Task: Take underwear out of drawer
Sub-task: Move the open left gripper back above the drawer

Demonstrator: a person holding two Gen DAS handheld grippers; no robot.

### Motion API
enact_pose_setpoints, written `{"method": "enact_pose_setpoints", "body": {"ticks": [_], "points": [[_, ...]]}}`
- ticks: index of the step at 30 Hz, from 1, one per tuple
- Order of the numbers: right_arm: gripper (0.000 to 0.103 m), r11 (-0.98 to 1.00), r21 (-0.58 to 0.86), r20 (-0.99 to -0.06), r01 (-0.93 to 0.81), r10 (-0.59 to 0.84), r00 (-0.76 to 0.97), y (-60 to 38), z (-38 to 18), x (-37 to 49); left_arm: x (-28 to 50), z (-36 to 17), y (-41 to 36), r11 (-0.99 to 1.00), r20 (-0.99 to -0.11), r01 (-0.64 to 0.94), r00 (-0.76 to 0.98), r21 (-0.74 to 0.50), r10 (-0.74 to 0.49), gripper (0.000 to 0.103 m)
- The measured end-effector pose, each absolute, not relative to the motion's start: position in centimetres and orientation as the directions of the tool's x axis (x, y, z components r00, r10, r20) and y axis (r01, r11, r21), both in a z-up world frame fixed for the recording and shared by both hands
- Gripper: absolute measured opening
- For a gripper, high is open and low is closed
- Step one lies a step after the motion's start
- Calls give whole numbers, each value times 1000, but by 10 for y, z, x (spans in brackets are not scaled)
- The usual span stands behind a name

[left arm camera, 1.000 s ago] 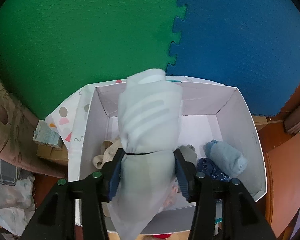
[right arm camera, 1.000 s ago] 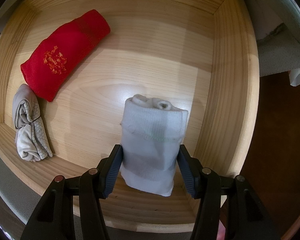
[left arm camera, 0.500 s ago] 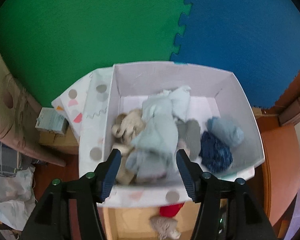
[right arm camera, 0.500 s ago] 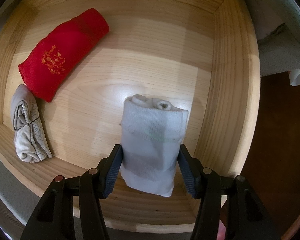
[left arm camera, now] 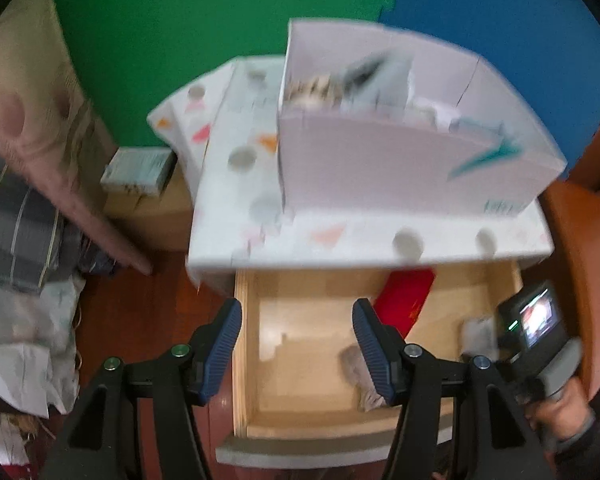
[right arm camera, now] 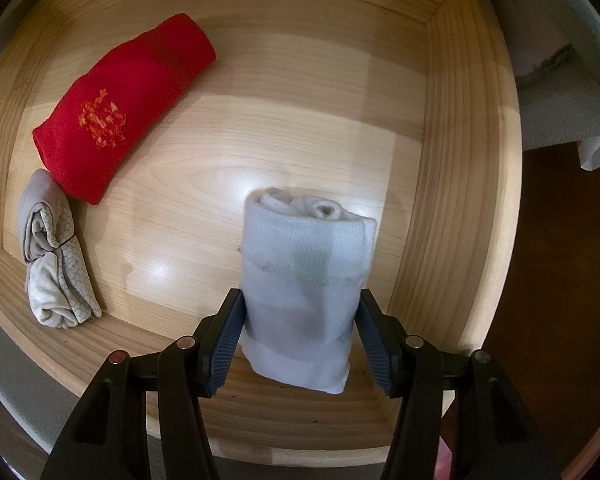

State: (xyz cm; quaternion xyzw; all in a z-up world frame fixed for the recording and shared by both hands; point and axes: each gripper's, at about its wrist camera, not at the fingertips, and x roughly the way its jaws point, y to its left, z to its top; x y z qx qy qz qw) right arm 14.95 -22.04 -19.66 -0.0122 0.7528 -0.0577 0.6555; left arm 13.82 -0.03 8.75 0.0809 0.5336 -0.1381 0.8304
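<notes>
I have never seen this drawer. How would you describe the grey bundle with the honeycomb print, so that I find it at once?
Look into the open wooden drawer, which holds three rolled garments. The grey bundle lies against the left wall in the right wrist view, touching the lower end of the red roll. Unlike the red roll and the pale blue roll, it shows a honeycomb print and a thin dark band around its middle.

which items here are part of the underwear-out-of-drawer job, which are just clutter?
Job:
- wooden drawer
- pale blue roll in right claw
- red roll
- grey roll
- white box
- left claw, empty

Clutter:
- foam mats
- striped fabric
- small carton
</notes>
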Motion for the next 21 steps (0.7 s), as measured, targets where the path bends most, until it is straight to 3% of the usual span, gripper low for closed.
{"method": "enact_pose_setpoints", "body": {"ticks": [10,21], "points": [[53,992,-113,-984,52,-104,-144,-220,-198,150,101,-3,0,970,-951,242,299,-8,-82,59],[53,992,-113,-985,57,-105,-135,-216,-197,144,95,-32,-6,973,-956,231,286,-3,-71,59]]}}
